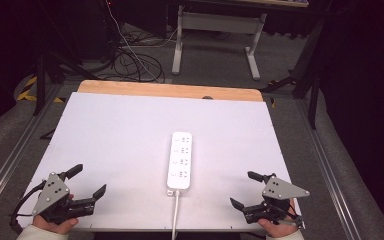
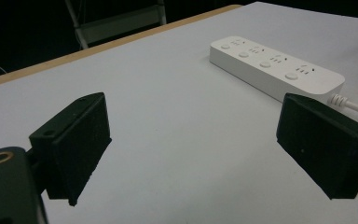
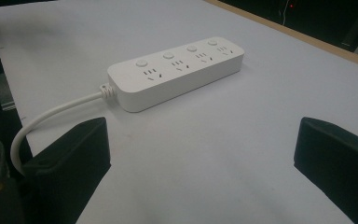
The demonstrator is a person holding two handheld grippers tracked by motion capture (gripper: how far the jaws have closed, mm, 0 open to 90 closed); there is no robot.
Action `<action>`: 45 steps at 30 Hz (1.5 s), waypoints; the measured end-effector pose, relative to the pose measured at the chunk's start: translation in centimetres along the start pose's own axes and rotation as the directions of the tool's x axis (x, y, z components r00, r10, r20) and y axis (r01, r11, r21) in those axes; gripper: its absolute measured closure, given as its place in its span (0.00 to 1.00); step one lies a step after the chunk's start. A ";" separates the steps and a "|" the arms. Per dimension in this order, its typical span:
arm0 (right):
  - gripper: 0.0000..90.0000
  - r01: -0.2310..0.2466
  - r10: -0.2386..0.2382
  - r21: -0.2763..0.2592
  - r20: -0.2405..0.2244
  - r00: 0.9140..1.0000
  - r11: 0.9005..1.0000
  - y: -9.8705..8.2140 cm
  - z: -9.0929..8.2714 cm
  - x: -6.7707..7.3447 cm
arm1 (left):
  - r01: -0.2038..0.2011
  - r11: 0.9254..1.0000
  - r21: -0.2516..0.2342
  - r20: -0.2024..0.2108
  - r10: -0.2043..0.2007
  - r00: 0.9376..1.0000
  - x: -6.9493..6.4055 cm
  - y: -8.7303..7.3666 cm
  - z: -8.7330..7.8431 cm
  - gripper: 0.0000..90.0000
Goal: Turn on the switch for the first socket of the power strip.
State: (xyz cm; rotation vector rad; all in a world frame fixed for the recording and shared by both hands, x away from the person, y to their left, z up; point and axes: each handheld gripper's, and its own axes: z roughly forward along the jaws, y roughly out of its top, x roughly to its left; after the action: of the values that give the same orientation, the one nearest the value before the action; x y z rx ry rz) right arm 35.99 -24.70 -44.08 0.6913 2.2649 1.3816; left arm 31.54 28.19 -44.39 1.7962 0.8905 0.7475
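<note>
White bench (image 1: 130, 135) under us, dark room and tangled floor cables beyond, and the power strip (image 1: 180, 161) lies flat a little right of centre, its cord (image 1: 174, 215) running off toward six o'clock. We've got the left gripper (image 1: 89, 181) low at seven o'clock, jaws wide on nothing. The right gripper (image 1: 246, 189) sits at five o'clock, jaws just as wide, both well apart from the strip.

Lab or workshop room: grey carpet floor, loose cables (image 1: 130, 62) on it, white desk frame (image 1: 217, 30), tripod legs (image 1: 42, 75), white-covered table (image 1: 130, 135).
</note>
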 end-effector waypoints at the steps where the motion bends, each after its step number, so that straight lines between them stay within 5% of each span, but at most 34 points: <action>1: 0.05 0.000 0.000 -0.001 0.000 1.000 1.000 0.0 0.0 0.0 | 0.000 1.000 0.001 0.000 0.000 1.000 0.0 0.0 0.0 0.12; 28: 0.04 0.005 -0.005 0.007 0.004 1.000 1.000 0.3 -0.1 -0.1 | -0.025 1.000 -0.005 -0.034 0.025 0.999 -0.4 0.2 -0.3 0.13; 45: 0.09 0.032 -0.030 0.033 -0.037 0.999 0.999 3.3 0.6 0.1 | -0.017 1.000 0.002 -0.053 0.017 0.998 -0.4 0.3 -0.4 0.14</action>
State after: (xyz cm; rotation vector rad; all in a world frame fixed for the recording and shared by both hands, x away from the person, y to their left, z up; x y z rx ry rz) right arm 36.94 -22.98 -41.42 0.6441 2.3223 1.3551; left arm 31.12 27.99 -44.03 1.7944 0.9117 0.8093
